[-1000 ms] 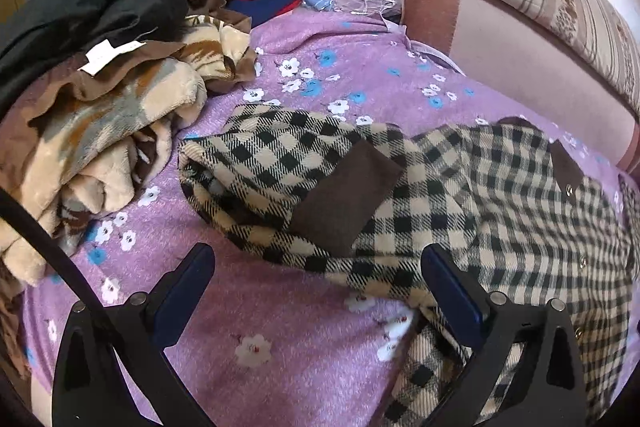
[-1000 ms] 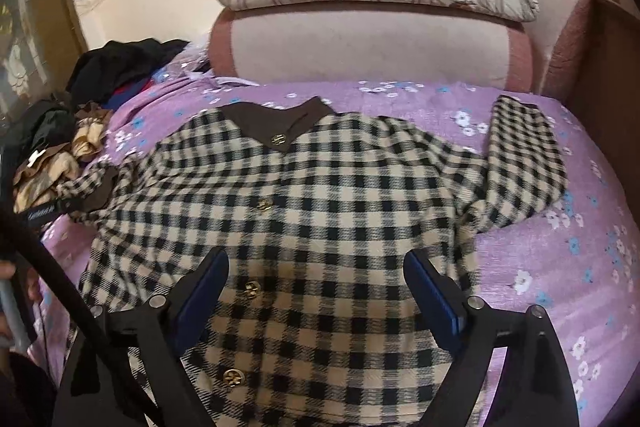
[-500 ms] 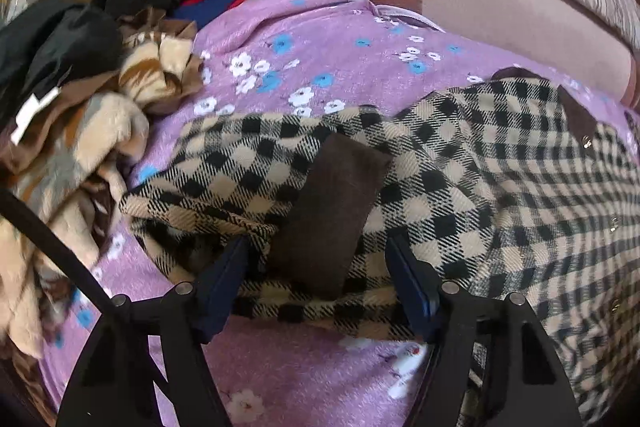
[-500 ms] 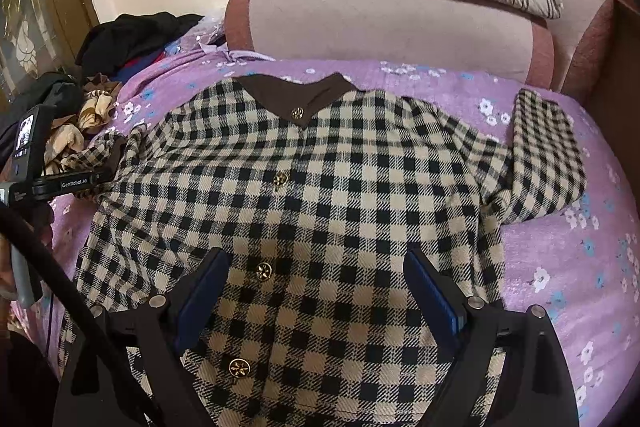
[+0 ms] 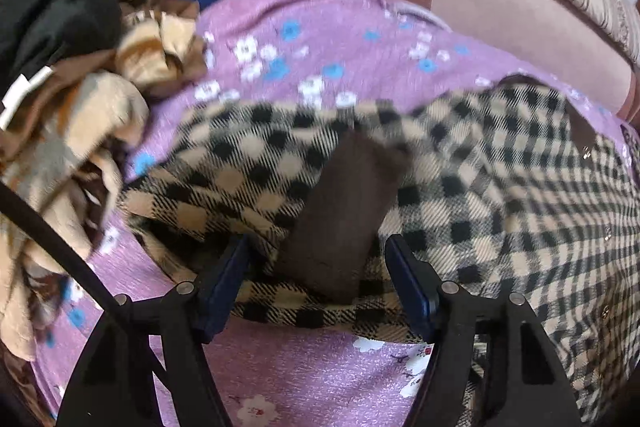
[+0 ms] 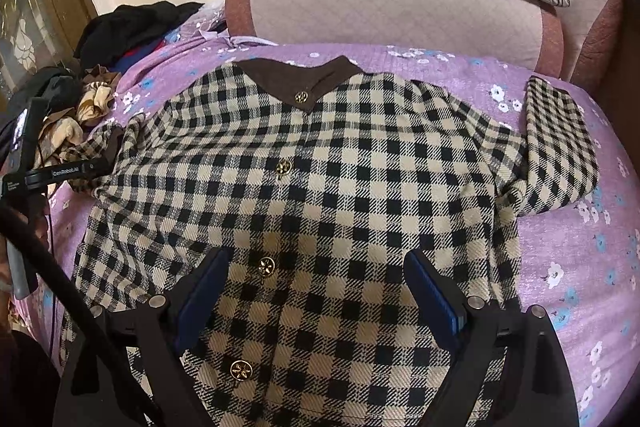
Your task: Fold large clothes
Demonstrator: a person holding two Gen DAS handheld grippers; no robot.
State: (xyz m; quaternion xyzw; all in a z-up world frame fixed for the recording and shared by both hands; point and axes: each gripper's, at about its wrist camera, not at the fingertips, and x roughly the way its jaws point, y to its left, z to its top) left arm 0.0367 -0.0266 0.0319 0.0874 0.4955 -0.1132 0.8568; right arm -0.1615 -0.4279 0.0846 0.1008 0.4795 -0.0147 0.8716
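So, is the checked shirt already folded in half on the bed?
No: in the right wrist view the checked shirt lies spread flat, buttons up, on the purple bedspread, both sleeves out to the sides.

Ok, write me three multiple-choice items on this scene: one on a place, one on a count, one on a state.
1. Where is the sleeve's brown cuff?
A. on the striped pillow
B. between the fingers of the left gripper
C. under the pile of clothes

2. How many gold buttons show on the shirt in the right wrist view?
A. two
B. four
C. seven

3. How is the right gripper?
A. open over the shirt front, holding nothing
B. shut on the collar
C. shut on a sleeve

Key:
1 B: in the left wrist view the cuff lies in the gap between the two blue pads.
2 B: one button sits at the collar and three more run down the front.
3 A: its pads stand wide apart, with flat, unpinched cloth between them.
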